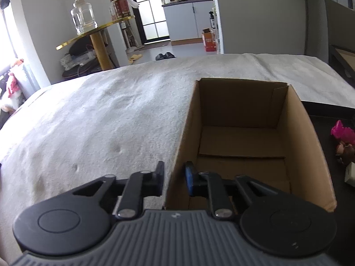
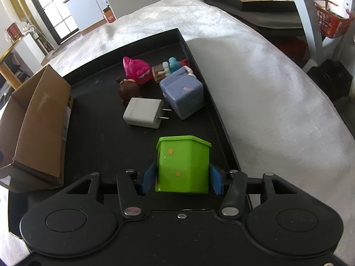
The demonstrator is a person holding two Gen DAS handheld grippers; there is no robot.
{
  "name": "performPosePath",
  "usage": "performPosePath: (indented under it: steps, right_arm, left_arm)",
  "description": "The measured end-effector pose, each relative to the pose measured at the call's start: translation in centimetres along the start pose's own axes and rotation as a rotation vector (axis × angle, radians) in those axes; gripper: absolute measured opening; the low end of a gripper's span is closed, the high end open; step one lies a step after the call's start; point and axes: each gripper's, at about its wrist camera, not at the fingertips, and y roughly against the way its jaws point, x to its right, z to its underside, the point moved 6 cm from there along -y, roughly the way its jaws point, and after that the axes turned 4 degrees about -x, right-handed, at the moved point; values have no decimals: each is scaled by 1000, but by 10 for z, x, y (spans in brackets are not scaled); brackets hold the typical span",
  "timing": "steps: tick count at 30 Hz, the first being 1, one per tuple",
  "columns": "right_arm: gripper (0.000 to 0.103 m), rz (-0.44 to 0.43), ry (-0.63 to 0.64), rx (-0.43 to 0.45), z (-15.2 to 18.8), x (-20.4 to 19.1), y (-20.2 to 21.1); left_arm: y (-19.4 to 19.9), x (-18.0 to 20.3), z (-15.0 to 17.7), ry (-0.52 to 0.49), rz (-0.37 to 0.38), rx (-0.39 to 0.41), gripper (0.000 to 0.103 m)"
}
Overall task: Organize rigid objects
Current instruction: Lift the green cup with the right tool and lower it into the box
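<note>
The left gripper [image 1: 174, 178] is clamped on the near left wall of the open brown cardboard box [image 1: 241, 137], one finger outside on the pale plush cover [image 1: 106, 115] and the blue-padded one inside; that grip probably serves to steady the light carton while things are dropped in. The box appears empty, only its folded bottom flaps showing. The right gripper [image 2: 182, 177] holds a lime-green plastic cube with small orange stars [image 2: 183, 164], its blue pads [image 2: 215, 178] pressed against the two side faces, above the near end of the shallow black tray [image 2: 93, 119]. The cube seems to be the piece now on its way to the box, which stands just beside the tray's left edge. Farther along the tray lie a white wall charger with two metal prongs [image 2: 143, 115], a pale blue rounded cube toy [image 2: 183, 93], a hot-pink spiky figure [image 2: 137, 71], a small brown figure [image 2: 127, 89] and a blue-and-white figurine [image 2: 170, 66], huddled toward the right rim. The tray's left half is bare, so a sideways carry looks unobstructed. The box's right wall stands well above the tray, so the cube must clear that edge before release; inside, there is ample room.
</note>
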Motion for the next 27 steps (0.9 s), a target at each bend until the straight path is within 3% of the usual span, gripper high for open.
performPosePath:
  steps: [13, 27]
  right_arm:
    - [51, -14, -47, -2, 2, 5, 2]
    - [51, -30, 9, 80, -20, -21, 27]
  left_arm:
    - [16, -6, 10, -33, 119, 11, 6]
    - [13, -16, 6, 3, 75, -7, 9]
